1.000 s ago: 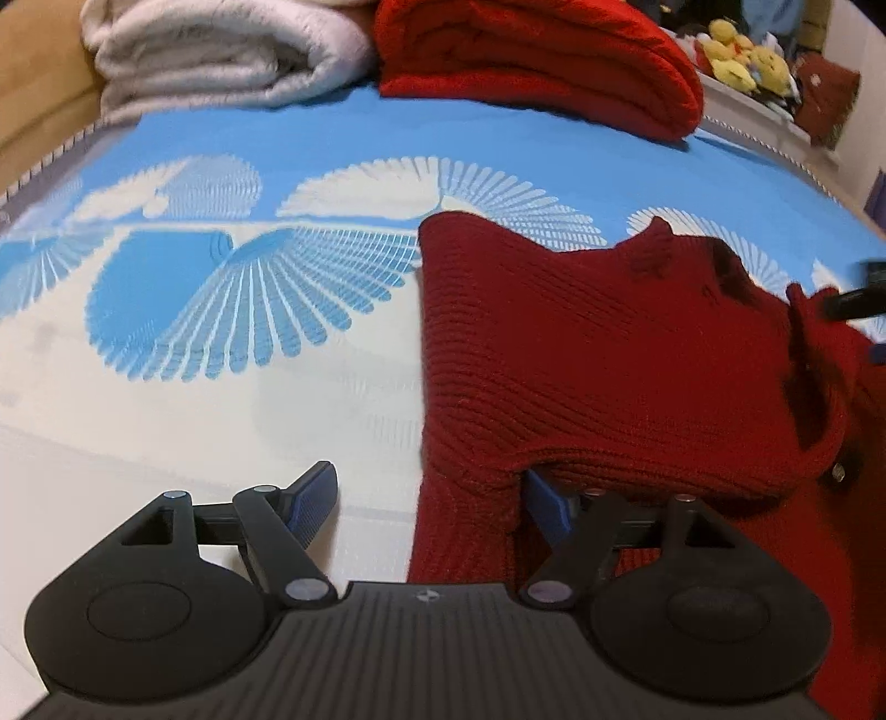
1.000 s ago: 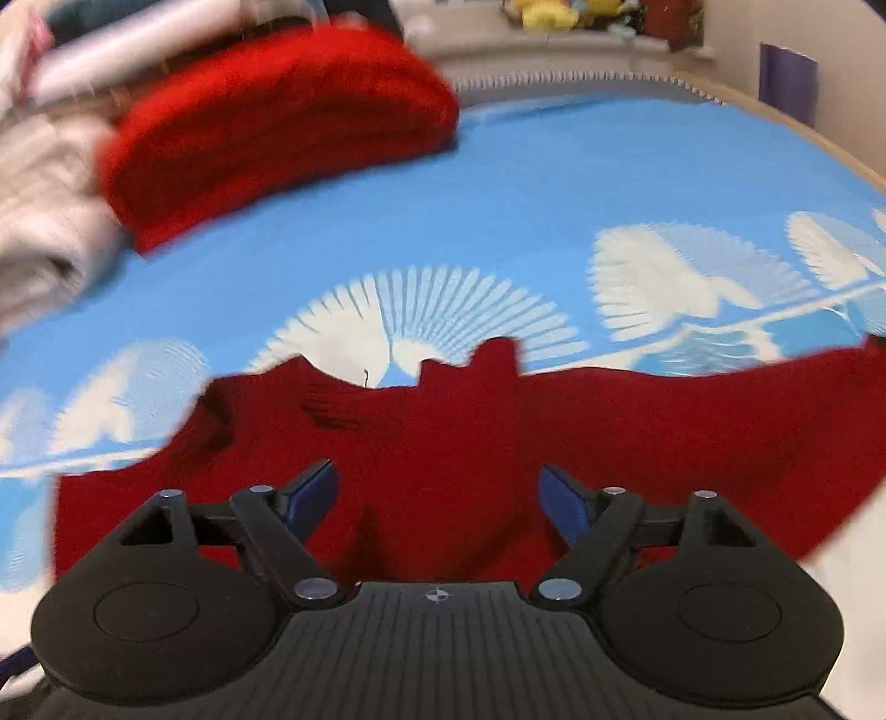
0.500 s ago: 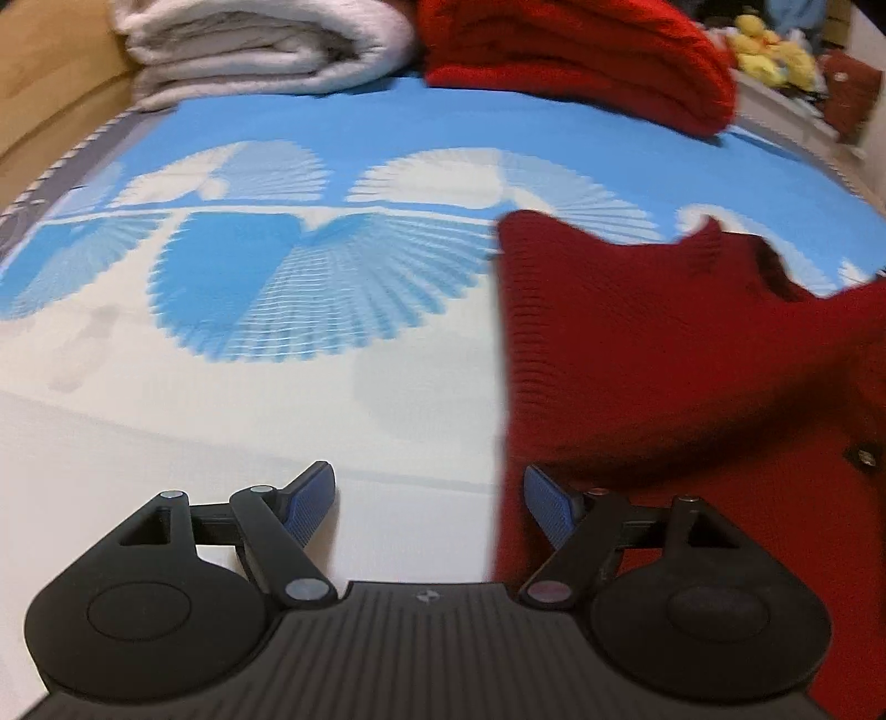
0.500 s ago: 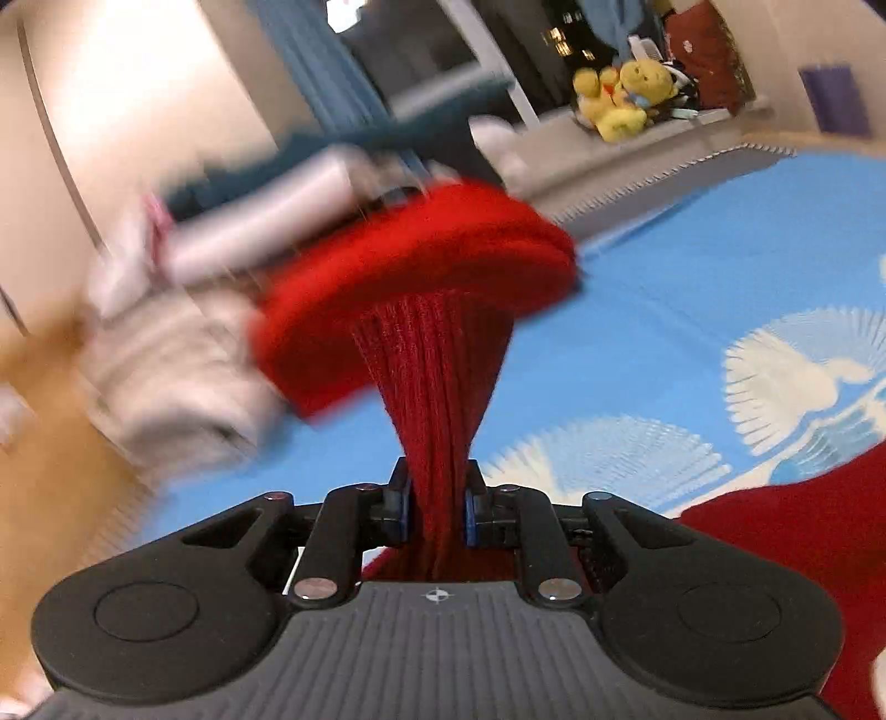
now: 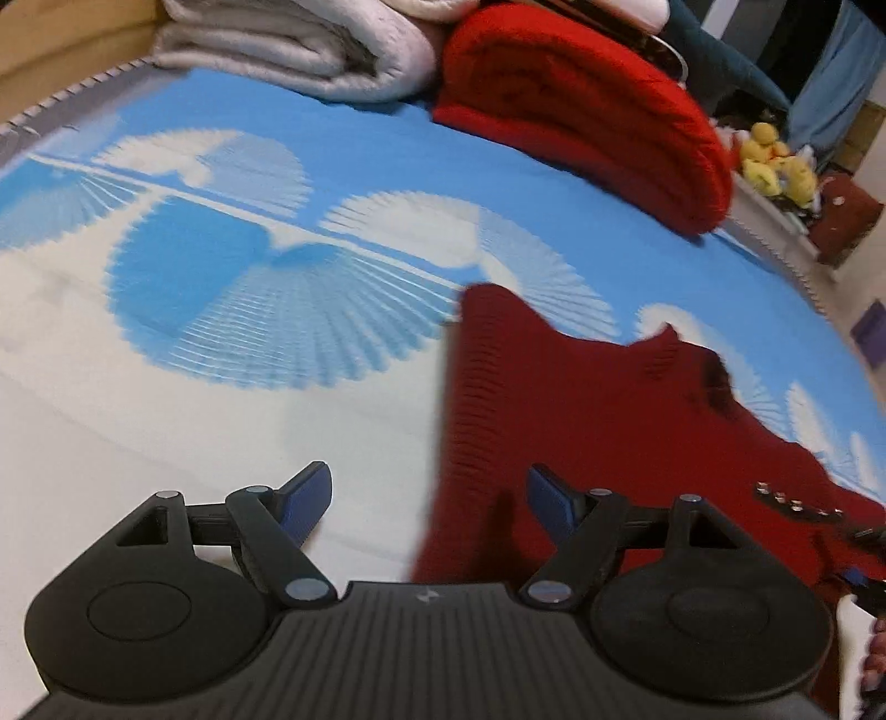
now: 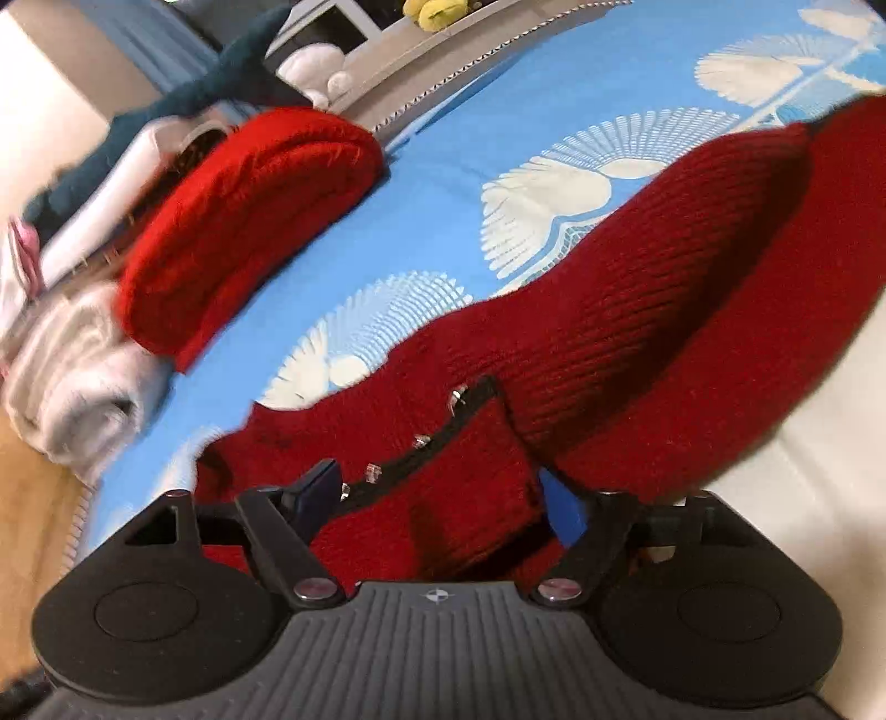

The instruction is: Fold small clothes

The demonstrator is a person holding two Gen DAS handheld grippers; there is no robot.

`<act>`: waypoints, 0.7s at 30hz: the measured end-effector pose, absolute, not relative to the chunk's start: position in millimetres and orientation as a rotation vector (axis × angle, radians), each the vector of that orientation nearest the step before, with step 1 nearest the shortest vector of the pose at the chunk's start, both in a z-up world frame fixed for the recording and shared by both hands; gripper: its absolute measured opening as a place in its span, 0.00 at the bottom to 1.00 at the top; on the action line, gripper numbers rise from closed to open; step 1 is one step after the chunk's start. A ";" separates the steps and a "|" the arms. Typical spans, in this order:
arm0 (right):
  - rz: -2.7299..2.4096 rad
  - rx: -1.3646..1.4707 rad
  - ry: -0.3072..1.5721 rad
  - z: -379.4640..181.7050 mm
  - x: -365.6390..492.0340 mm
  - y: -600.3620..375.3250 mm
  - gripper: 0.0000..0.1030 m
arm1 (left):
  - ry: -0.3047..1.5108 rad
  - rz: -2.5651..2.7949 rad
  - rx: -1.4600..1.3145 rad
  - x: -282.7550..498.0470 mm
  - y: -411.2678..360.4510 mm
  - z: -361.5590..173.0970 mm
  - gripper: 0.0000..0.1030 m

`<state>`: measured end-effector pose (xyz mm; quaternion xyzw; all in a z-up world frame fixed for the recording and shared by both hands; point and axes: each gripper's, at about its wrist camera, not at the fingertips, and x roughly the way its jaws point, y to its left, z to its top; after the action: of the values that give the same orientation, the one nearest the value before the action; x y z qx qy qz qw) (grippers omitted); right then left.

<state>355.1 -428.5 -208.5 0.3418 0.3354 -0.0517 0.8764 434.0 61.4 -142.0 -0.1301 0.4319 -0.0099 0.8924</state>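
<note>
Here the left gripper (image 5: 429, 495) stands wide open and holds nothing; the red knit cardigan's (image 5: 581, 410) ribbed edge lies between its fingers, nearer the right one. The right gripper (image 6: 443, 498) is also spread wide, empty, over the cardigan's black-trimmed button placket (image 6: 421, 443). Beneath lies a blue-and-white fan-patterned bedspread (image 5: 221, 277). Beyond the jaws sit a folded red sweater (image 5: 581, 105), a folded grey blanket (image 5: 288, 44) and yellow plush toys (image 5: 775, 166).
</note>
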 end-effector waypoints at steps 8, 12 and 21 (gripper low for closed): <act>-0.005 0.426 0.572 -168.4 361.7 -404.9 0.22 | 0.966 -0.021 -0.188 443.5 35.9 -169.9 0.42; 0.081 0.441 0.479 -148.5 356.0 -408.2 0.22 | 0.940 0.033 -0.170 441.7 45.1 -168.3 0.42; -0.043 0.164 0.753 -194.4 366.8 -406.9 0.52 | 0.918 0.058 -0.085 437.2 40.5 -163.1 0.60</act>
<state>366.8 -406.9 -194.4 0.0797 0.3674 -0.0212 0.9264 437.2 40.5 -163.1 -0.0409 0.4428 0.0281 0.8953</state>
